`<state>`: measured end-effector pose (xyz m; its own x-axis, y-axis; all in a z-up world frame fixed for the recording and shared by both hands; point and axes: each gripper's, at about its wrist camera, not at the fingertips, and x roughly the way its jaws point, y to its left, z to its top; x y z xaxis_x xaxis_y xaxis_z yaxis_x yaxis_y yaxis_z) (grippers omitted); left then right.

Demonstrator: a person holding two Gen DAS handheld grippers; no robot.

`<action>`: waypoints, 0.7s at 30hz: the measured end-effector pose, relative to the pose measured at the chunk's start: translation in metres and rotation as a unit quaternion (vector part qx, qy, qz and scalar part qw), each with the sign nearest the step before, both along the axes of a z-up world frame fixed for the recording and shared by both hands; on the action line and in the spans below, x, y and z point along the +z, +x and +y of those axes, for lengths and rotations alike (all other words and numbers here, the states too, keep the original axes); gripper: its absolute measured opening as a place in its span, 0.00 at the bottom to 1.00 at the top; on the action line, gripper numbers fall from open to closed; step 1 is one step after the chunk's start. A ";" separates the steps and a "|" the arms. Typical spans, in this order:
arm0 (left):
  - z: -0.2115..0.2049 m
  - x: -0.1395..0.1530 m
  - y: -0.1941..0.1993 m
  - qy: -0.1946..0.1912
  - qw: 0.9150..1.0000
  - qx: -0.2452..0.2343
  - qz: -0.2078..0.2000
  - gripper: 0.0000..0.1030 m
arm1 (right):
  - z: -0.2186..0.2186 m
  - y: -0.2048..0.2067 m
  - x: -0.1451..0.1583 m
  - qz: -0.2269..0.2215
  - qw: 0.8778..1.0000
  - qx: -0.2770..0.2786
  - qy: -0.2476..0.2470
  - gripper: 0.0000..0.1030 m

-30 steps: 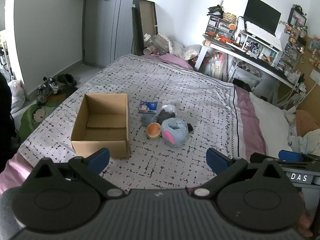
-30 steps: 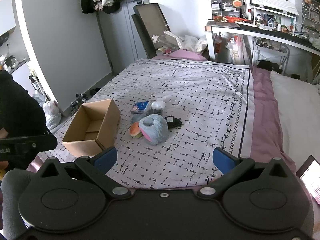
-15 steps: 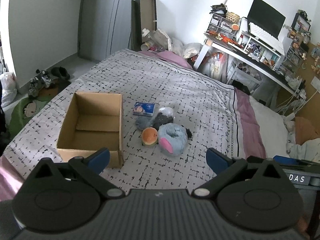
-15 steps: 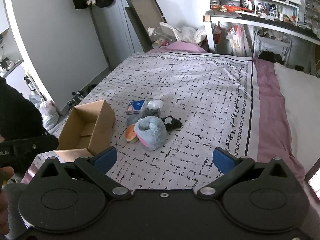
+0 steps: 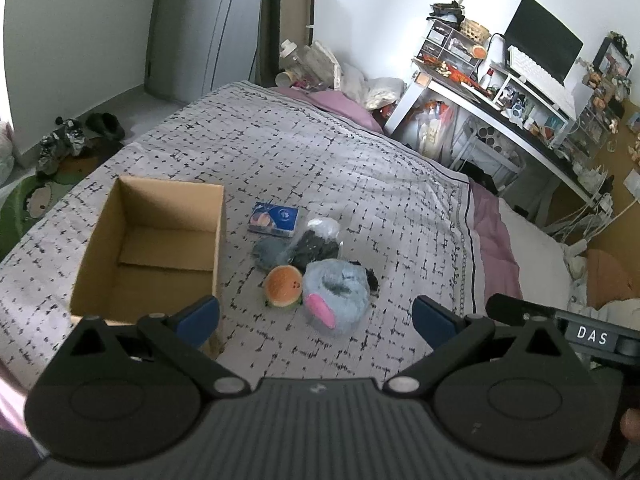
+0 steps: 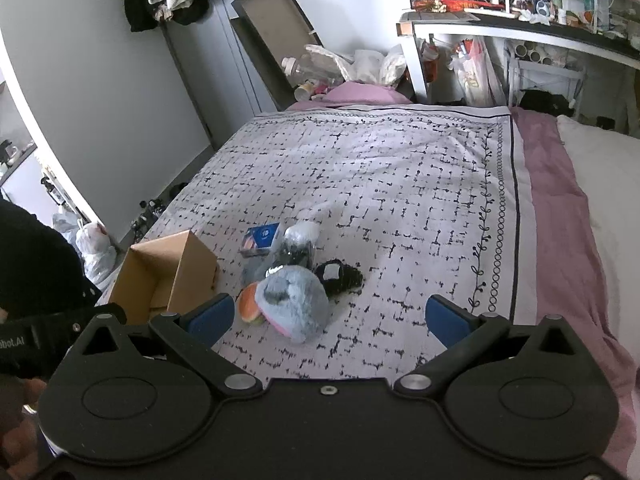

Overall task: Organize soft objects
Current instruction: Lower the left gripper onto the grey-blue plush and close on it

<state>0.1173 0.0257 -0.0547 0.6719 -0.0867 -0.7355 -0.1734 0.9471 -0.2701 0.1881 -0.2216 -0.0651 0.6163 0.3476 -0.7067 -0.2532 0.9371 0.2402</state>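
A pile of soft things lies mid-bed: a blue plush with a pink patch (image 5: 335, 297) (image 6: 294, 303), an orange round plush (image 5: 283, 286) (image 6: 250, 307), a black item in a clear bag (image 5: 316, 240) (image 6: 297, 245), a grey soft item (image 5: 267, 252), a small black item (image 6: 339, 276) and a blue tissue pack (image 5: 273, 220) (image 6: 261, 239). An open, empty cardboard box (image 5: 150, 248) (image 6: 166, 276) stands left of the pile. My left gripper (image 5: 316, 318) and right gripper (image 6: 327, 318) are open and empty, held above the bed on the near side of the pile.
The patterned bedspread (image 5: 360, 168) covers the bed, with a pink sheet and a white pillow (image 6: 600, 184) to the right. A cluttered desk with a monitor (image 5: 540, 52) stands at the back right. Shoes (image 5: 68, 140) lie on the floor at left.
Both grippers have moved forward and down toward the pile; the box and plush toys look larger and nearer. Both stay open. Nothing on the bed has moved.
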 end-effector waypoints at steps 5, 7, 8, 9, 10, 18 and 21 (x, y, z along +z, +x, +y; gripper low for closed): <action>-0.002 -0.008 0.020 -0.013 1.000 0.002 0.001 0.99 | -0.005 0.022 -0.005 0.018 1.000 -0.008 0.017 1.00; -0.003 -0.012 0.027 -0.014 1.000 0.001 0.003 0.99 | -0.008 0.030 -0.006 0.023 0.999 -0.011 0.023 1.00; -0.004 -0.013 0.032 -0.016 1.000 -0.001 0.004 0.99 | -0.009 0.033 -0.006 0.025 0.999 -0.012 0.025 1.00; -0.004 -0.016 0.036 -0.016 1.000 -0.001 0.008 0.98 | -0.010 0.038 -0.007 0.028 0.999 -0.013 0.030 1.00; -0.005 -0.017 0.040 -0.020 1.000 -0.002 0.010 0.98 | -0.010 0.042 -0.007 0.031 0.999 -0.014 0.035 1.00; -0.011 -0.041 0.066 -0.030 0.999 -0.006 0.028 0.94 | -0.023 0.062 -0.042 0.038 0.994 -0.036 0.092 0.95; -0.014 -0.050 0.074 -0.031 0.999 -0.011 0.038 0.88 | -0.028 0.071 -0.060 0.067 0.991 -0.045 0.105 0.87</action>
<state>0.1915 0.0117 -0.1048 0.6123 -0.1474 -0.7767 -0.1748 0.9329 -0.3148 0.2595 -0.2499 -0.1254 0.5562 0.4432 -0.7030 -0.1234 0.8806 0.4576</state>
